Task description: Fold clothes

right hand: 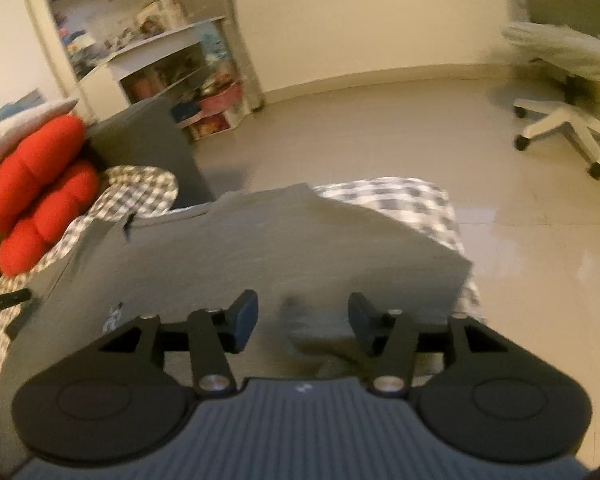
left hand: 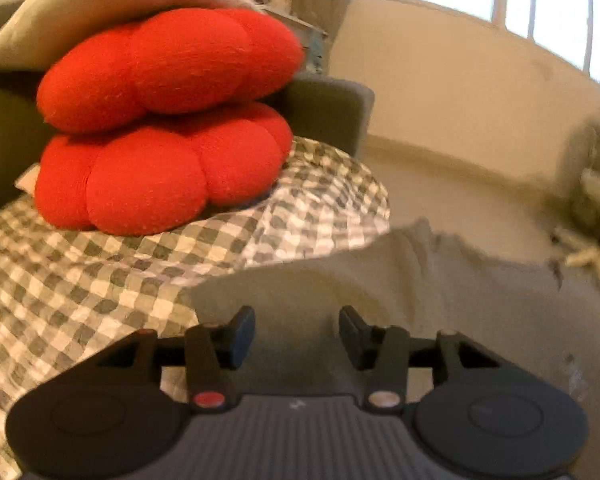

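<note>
Both hand-held grippers, left (left hand: 297, 334) and right (right hand: 303, 318), hover spread above the grey garment (right hand: 284, 248).

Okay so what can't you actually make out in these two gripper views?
- Grey garment: its near part is hidden under the right gripper; type unclear.
- Left view: garment is motion-blurred, folds unreadable, behind the left gripper.
- Shelf contents: blurred and too small.
- Office chair: cut by the right edge.

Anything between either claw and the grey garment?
Nothing visible. Left claw and right claw are both open right over the grey garment. The red cushions sit off to its side on the checked cover.
</note>
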Tool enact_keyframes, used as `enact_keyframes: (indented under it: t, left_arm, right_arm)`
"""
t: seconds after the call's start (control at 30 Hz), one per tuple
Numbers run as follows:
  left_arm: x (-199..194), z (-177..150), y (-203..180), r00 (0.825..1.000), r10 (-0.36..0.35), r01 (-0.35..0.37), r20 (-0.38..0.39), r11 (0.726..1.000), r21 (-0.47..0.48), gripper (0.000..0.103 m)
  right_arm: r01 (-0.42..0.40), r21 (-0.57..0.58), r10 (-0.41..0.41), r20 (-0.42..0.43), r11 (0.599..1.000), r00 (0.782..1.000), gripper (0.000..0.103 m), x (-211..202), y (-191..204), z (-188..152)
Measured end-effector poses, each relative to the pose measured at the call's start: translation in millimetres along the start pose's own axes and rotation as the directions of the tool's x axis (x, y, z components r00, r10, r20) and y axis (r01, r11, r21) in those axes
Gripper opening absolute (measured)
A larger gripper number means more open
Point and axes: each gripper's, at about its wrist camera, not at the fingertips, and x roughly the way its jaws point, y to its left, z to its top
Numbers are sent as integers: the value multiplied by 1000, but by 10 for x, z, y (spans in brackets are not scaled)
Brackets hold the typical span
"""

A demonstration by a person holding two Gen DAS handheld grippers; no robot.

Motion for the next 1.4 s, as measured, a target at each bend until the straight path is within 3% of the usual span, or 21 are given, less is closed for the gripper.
enact_keyframes:
  t: [0.13, 0.37, 0.67, 0.83, 0.9, 1.03, 1.07, 1.27, 1.4]
  left_arm:
    - [-58, 111, -36, 998, -53, 54, 19, 997, -59, 48]
    - [-61, 13, -624, 981, -194, 194, 3, 981, 11, 54]
    - [213, -234, -1472, 929, -358, 366, -95, 926, 89, 57]
    - [381, -349, -1864, 894, -422, 440, -150, 891, 115, 57]
    - [450, -388, -1985, 879, -443, 465, -176, 879, 106, 57]
    - [544, -449, -2161, 852, -476, 503, -216, 860, 89, 57]
    - [559, -460, -2194, 846, -485, 512, -224, 855, 85, 57]
    - [614, -449, -2331, 793, -547, 571, -267, 821, 14, 62]
    - [656, -439, -2293, 756, -595, 599, -274, 797, -77, 65]
  right_arm:
    - [40, 15, -41, 22, 999, 999, 67, -67, -104, 10]
    - [121, 85, -124, 33, 989, 992, 70, -84, -358, 10]
    - [118, 271, -130, 25, 955, 991, 72, 4, -780, -78]
    - [122, 305, -138, 35, 945, 990, 71, 187, -848, -120]
    - [123, 306, -145, 50, 944, 988, 58, 235, -841, -140]
    - [119, 283, -154, 105, 952, 982, 14, 203, -775, -137]
    - [116, 279, -153, 116, 953, 981, 10, 183, -766, -122]
    - [70, 197, -111, 202, 978, 973, 7, -56, -565, 47]
    - [11, 122, -38, 227, 992, 973, 6, -178, -301, 212]
